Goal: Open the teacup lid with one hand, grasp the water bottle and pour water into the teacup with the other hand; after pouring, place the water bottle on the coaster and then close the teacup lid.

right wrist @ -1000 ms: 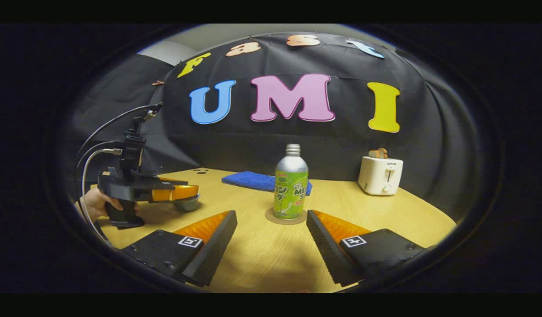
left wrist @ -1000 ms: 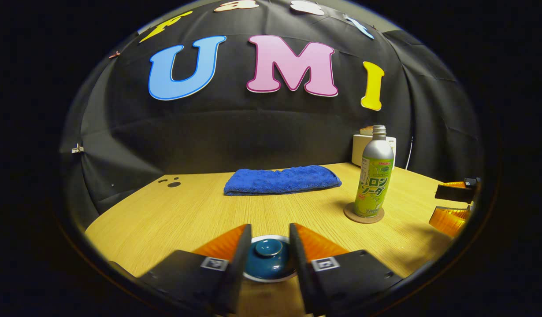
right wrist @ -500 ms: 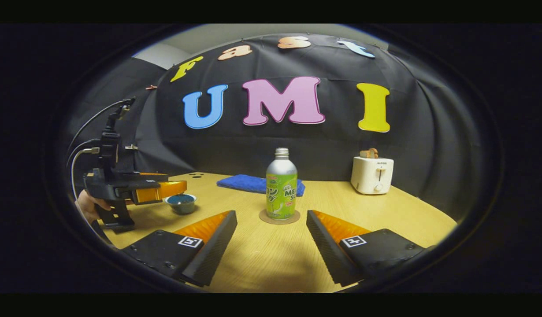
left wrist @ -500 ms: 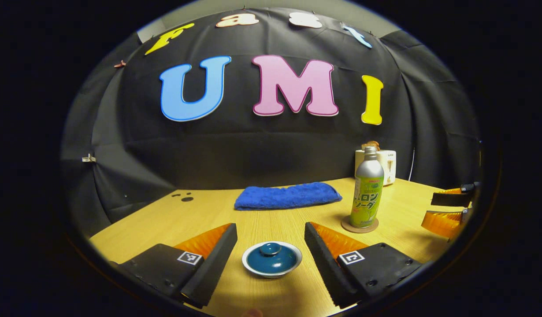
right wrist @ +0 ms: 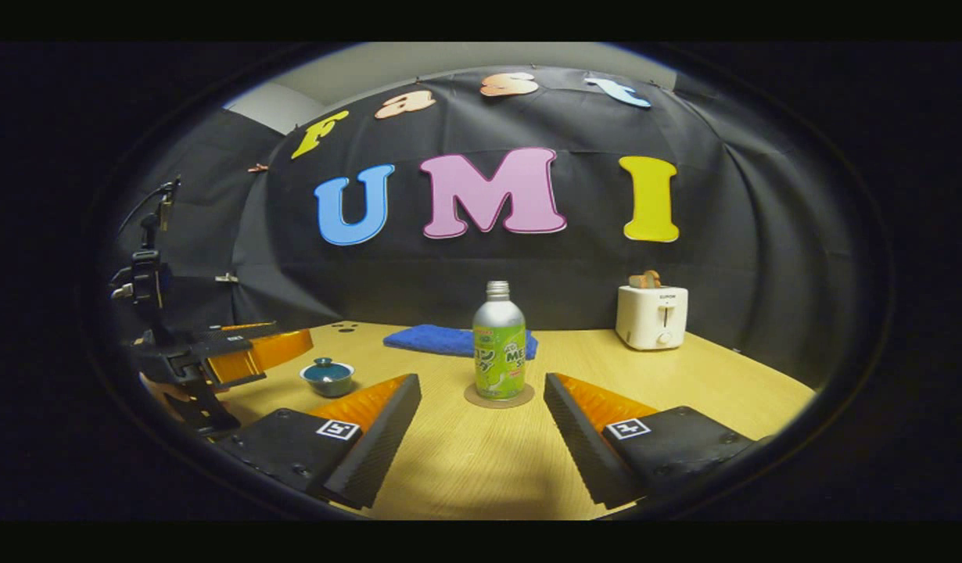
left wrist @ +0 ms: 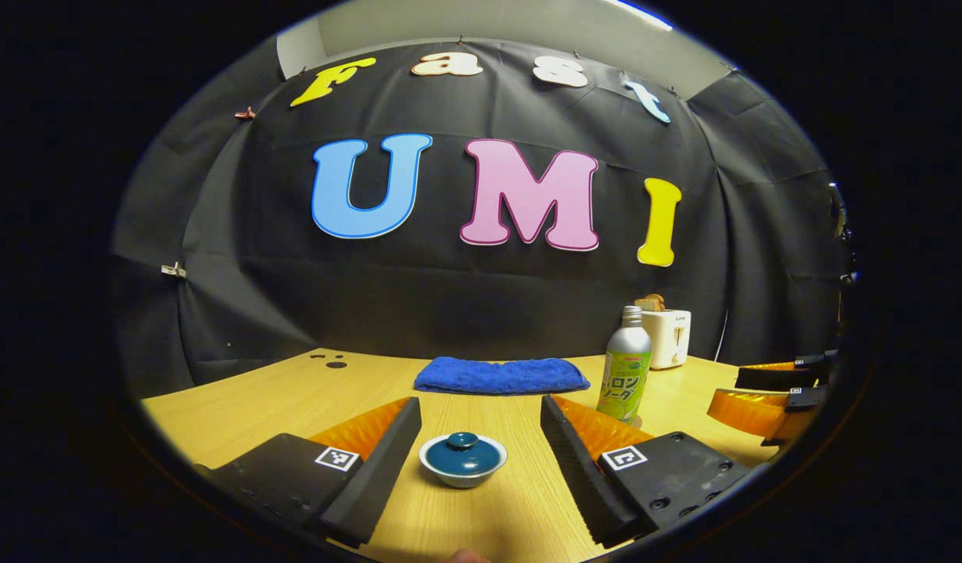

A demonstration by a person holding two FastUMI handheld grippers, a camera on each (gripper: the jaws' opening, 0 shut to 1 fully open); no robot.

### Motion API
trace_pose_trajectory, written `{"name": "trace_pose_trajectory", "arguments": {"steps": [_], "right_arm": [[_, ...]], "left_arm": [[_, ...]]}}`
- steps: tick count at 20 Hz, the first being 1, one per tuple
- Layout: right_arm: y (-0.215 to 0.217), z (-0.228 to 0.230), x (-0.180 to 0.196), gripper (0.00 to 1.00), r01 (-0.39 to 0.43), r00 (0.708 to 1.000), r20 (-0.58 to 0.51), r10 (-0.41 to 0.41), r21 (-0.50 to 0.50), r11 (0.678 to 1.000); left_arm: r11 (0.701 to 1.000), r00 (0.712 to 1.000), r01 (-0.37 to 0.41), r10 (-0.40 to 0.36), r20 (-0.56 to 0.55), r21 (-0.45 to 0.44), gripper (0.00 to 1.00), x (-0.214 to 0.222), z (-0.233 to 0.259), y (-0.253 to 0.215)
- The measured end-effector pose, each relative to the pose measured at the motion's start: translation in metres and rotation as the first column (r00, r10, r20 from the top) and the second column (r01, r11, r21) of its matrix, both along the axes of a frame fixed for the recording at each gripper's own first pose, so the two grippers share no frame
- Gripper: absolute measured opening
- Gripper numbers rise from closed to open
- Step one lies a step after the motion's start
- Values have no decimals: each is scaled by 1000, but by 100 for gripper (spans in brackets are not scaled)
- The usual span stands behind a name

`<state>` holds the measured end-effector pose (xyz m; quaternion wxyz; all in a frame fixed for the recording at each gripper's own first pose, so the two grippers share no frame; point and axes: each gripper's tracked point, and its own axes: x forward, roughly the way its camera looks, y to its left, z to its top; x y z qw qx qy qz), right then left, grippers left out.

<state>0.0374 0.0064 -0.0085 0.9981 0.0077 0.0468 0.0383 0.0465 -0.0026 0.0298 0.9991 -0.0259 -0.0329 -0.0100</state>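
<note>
The lidded teacup (left wrist: 462, 460) sits on the counter (left wrist: 293, 391) between and just ahead of the left tool (left wrist: 481, 438), whose fingers are spread wide and apart from it. The water bottle (right wrist: 499, 342) stands upright on its coaster (right wrist: 500, 397) mid-counter, ahead of the right tool (right wrist: 481, 414), also released and holding nothing. A blue towel (left wrist: 500, 374) lies toward the far edge, a white toaster (right wrist: 651, 316) near the far right corner.

Left claw (left wrist: 481, 453) now spread, backed off the lidded teacup (left wrist: 462, 460).
</note>
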Motion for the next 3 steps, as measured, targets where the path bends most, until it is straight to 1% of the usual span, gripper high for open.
{"name": "trace_pose_trajectory", "arguments": {"steps": [3], "right_arm": [[2, -2, 7, 98, 16, 1000, 8, -16, -10, 1000]], "left_arm": [[999, 1000, 11, -11, 0, -33, 97, 0, -4, -2]]}}
